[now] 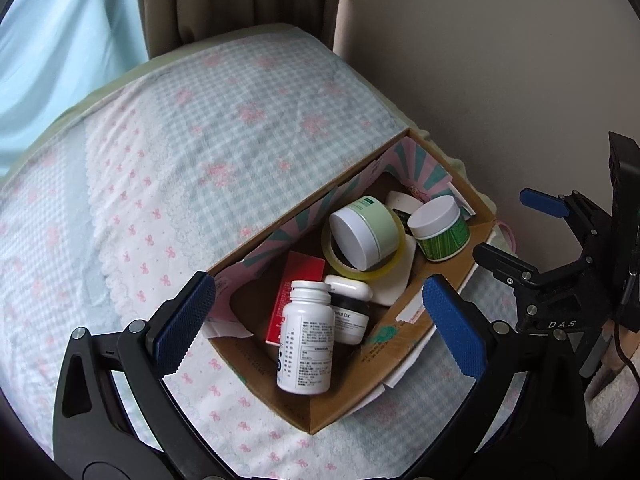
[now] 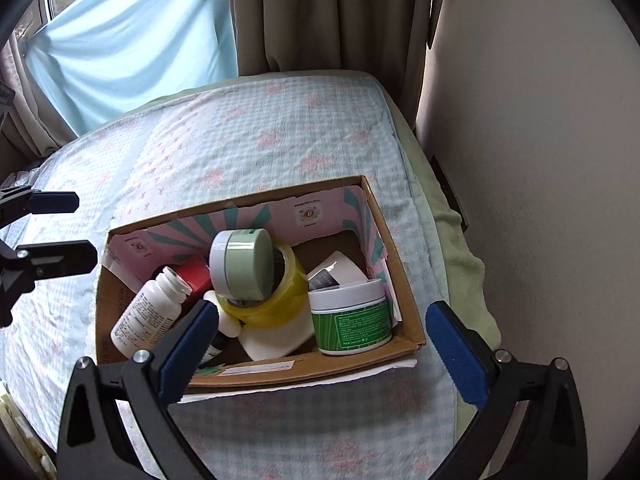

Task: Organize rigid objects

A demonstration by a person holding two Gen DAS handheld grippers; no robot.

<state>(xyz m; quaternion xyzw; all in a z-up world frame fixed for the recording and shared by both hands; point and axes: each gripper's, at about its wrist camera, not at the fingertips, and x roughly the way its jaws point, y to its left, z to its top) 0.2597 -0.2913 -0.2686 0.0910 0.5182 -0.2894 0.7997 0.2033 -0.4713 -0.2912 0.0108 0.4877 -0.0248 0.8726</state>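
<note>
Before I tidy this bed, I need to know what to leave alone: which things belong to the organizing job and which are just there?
Part of the job:
cardboard box
white pill bottle
pale green jar
green-label jar
yellow tape roll
red box

Just there:
bed cover
curtains
blue sheet

Bottles, jars and tape roll jumbled inside open cardboard box.
</note>
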